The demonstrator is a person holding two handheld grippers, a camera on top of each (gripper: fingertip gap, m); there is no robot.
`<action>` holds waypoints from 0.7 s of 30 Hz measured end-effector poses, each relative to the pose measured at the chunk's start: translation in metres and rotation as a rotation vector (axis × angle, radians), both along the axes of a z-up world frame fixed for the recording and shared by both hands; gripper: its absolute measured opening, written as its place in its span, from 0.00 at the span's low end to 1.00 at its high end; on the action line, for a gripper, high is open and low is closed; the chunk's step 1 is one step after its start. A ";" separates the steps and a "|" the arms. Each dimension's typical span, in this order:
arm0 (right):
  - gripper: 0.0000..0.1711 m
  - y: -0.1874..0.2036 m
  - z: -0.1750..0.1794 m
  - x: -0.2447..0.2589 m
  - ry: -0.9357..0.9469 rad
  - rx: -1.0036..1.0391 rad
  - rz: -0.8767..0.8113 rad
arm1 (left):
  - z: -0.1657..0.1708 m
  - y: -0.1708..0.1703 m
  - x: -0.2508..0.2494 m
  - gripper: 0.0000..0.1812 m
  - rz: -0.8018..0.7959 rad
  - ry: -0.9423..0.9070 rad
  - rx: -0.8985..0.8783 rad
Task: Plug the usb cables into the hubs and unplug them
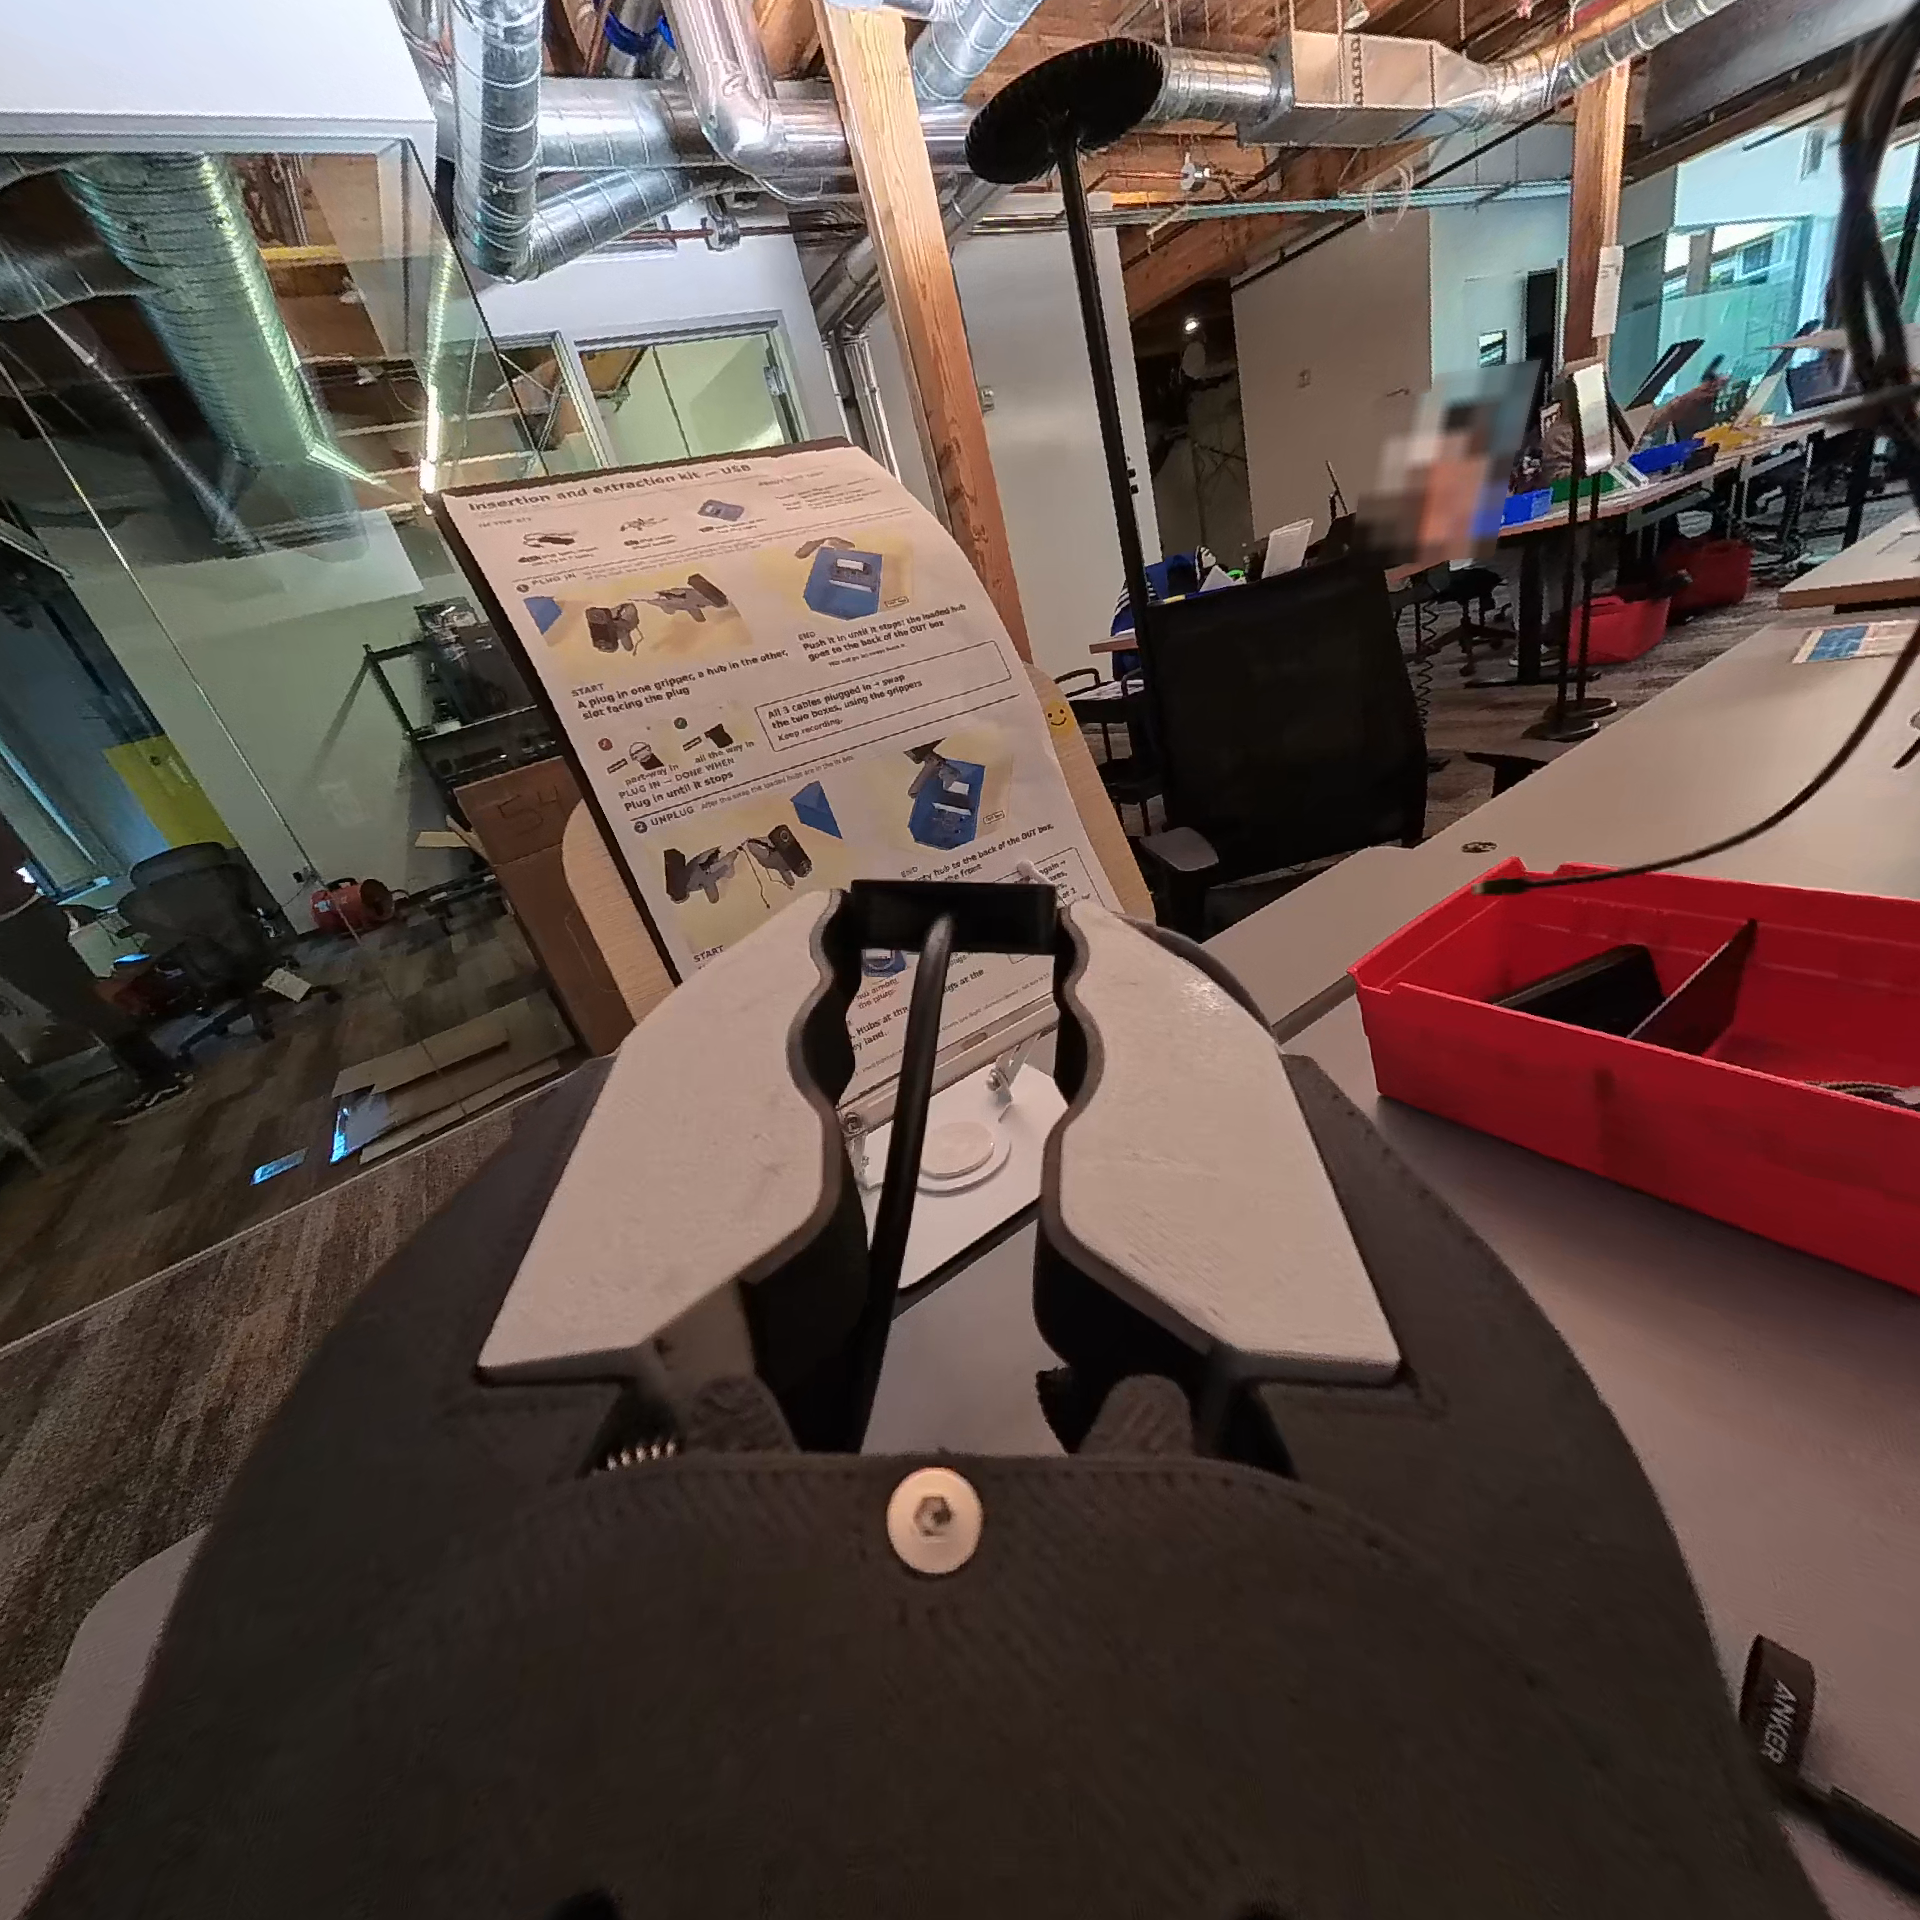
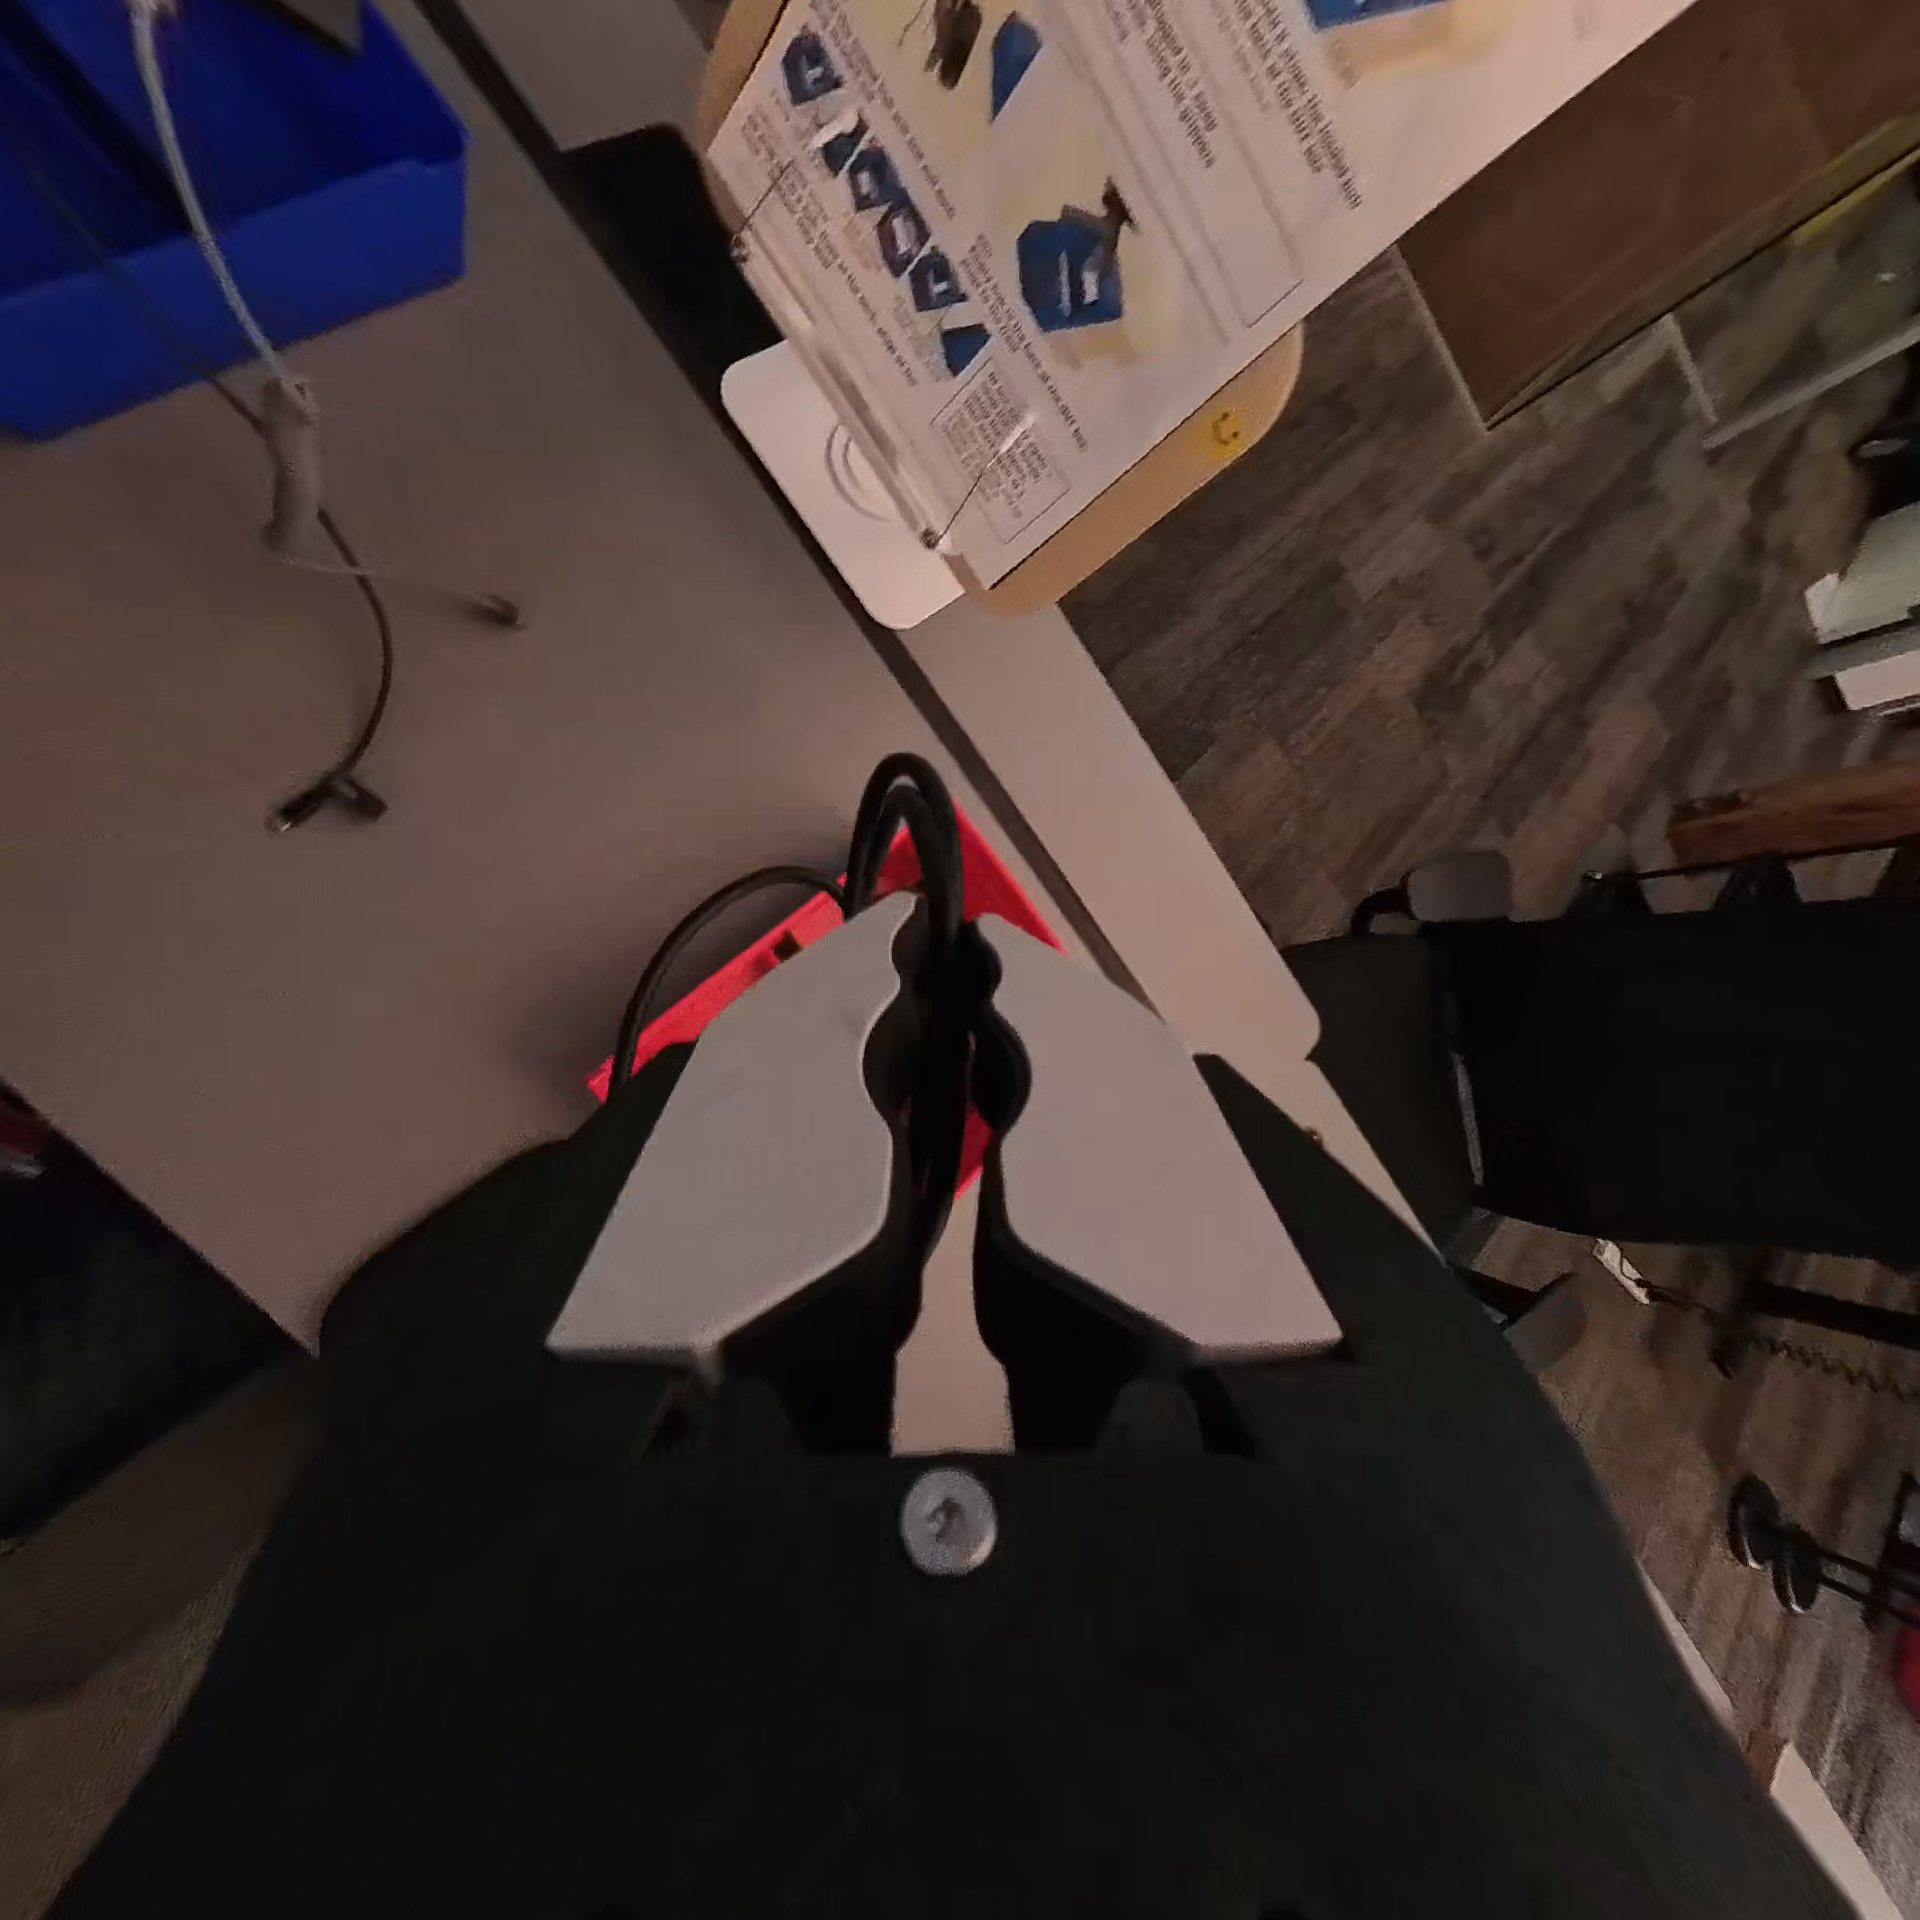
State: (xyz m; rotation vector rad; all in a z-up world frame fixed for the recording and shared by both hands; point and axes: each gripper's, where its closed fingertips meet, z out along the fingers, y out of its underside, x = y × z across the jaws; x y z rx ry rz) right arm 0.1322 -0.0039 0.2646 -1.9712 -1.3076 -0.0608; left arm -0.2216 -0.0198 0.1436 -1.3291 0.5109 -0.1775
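My left claw (image 1: 945,914) pinches the black hub (image 1: 948,906) at its tips, my right claw (image 2: 940,935) is clamped on looped cable (image 2: 914,821) over the red bin (image 2: 769,966), so I'd square plug to slot first.

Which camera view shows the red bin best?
The left wrist view: the red bin shows its rim, black divider and compartments. The right wrist view shows only blurred pieces of it behind the right gripper.

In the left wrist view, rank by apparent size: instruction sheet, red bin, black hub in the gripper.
1. Instruction sheet, covers the most of the picture.
2. Red bin, somewhat smaller, but cut off at the right edge, so this ranking is unsure.
3. Hub, smallest by far, held across the left gripper tips.
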 end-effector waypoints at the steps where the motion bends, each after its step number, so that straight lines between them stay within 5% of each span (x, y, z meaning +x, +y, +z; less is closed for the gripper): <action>1: 0.03 -0.004 -0.009 -0.001 -0.014 -0.037 0.026 | 0.000 -0.001 0.001 0.19 -0.005 -0.002 0.002; 21: 0.03 -0.110 0.005 0.019 -0.032 -0.340 0.324 | 0.007 -0.010 0.005 0.19 -0.058 -0.040 0.021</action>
